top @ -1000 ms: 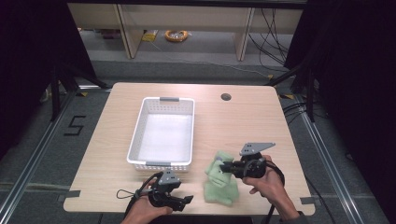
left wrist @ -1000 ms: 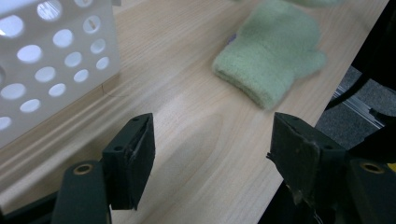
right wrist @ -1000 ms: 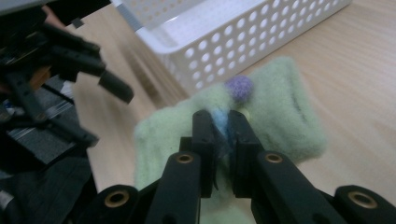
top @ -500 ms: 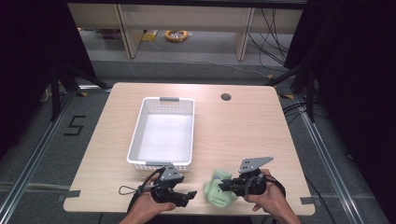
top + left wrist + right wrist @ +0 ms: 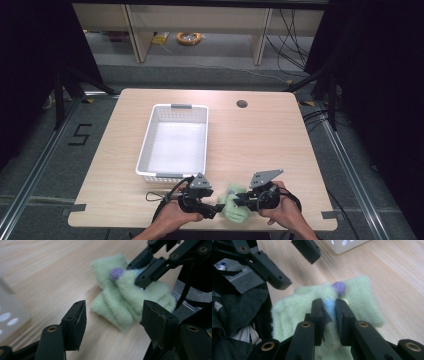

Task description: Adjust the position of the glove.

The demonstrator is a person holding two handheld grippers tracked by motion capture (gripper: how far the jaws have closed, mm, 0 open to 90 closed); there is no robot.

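Floor marking "5" [image 5: 80, 135] at left of frame. White basket [image 5: 150, 131] left of centre. Left gripper [image 5: 214, 211], jaws open, lower centre beside green fleece cloth [image 5: 235, 209] at table's near edge. Right gripper [image 5: 241, 199] pinches cloth, jaws nearly closed.

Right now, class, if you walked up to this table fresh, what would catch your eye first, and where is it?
The pale green fuzzy cloth at the table's near edge, folded and dotted with a purple pompom, draws the eye first. The right gripper pinches it by a light blue bit, while the left gripper waits open beside it. Behind them, a white perforated basket sits left of the table's middle.
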